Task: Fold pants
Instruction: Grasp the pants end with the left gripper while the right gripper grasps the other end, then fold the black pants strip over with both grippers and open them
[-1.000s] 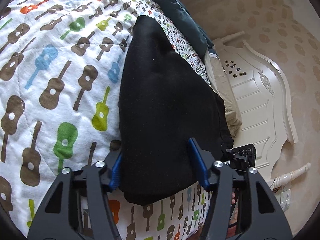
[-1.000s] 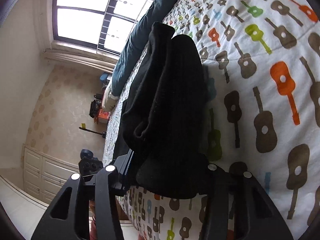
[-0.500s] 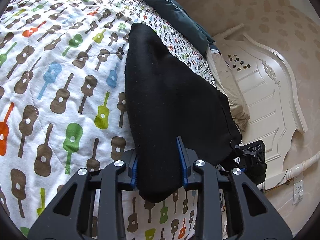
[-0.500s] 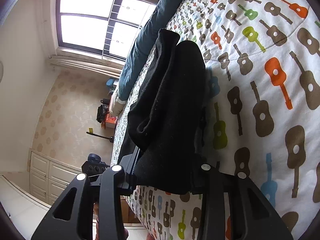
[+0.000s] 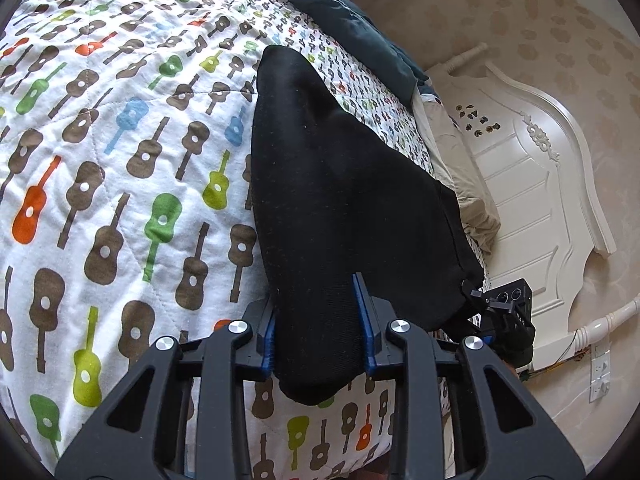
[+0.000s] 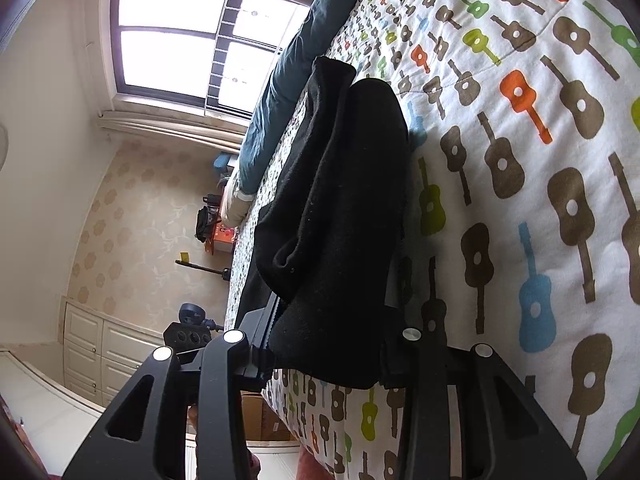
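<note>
Black pants (image 5: 332, 184) lie folded in a long bundle near the edge of a bed, on a white quilt printed with guitars (image 5: 120, 152). My left gripper (image 5: 318, 332) is shut on the near end of the pants, blue pads pressing the cloth from both sides. In the right wrist view the same pants (image 6: 340, 200) stretch away toward the window, with a rolled fold along their left side. My right gripper (image 6: 328, 344) is shut on the other near corner; its pads are hidden under the cloth. The other gripper (image 5: 504, 308) shows at the right of the left wrist view.
A dark teal blanket (image 5: 352, 12) lies along the far side of the quilt. A white carved headboard (image 5: 532, 168) stands to the right in the left wrist view. The right wrist view shows a window (image 6: 188, 44), white cabinets (image 6: 96, 344) and a cardboard box (image 6: 264, 424) on the floor.
My left gripper's jaws closed from wide apart onto the pants' end. Both grippers drew back a little with the cloth, and more quilt shows at the left.
</note>
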`<state>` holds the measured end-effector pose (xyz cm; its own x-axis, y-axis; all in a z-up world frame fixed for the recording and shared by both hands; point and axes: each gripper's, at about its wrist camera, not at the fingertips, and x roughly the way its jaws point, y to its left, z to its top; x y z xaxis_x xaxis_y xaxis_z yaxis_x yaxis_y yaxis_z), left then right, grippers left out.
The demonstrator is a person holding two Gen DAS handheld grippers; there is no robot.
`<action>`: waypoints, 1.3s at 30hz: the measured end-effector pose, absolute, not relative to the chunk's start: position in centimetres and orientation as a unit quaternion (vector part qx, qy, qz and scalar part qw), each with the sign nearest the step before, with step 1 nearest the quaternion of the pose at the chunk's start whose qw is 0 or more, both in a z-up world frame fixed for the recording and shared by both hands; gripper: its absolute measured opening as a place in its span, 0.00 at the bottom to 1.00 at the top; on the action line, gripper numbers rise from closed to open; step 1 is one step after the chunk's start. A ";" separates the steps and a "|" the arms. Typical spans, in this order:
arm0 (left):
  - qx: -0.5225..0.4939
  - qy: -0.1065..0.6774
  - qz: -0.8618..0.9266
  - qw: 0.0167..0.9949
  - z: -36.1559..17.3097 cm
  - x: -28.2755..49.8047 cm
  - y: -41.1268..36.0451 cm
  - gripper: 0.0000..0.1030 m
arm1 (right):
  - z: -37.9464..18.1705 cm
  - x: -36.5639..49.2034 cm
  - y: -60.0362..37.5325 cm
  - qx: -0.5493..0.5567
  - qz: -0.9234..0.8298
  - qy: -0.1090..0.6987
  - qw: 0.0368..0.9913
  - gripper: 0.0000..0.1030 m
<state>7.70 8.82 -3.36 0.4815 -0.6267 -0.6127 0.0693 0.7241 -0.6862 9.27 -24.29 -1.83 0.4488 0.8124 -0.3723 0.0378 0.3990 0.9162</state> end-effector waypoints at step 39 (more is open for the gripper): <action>-0.267 0.436 -0.228 0.829 -4.5 6.0 8.3 0.92 | -5.2 7.3 -26.9 0.552 0.297 0.417 0.659 0.52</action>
<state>6.00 8.26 -4.51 0.5164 -0.6106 -0.6004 0.1449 0.7533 -0.6415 7.29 -26.92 -5.17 0.4759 0.8509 -0.2225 0.0696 0.2158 0.9740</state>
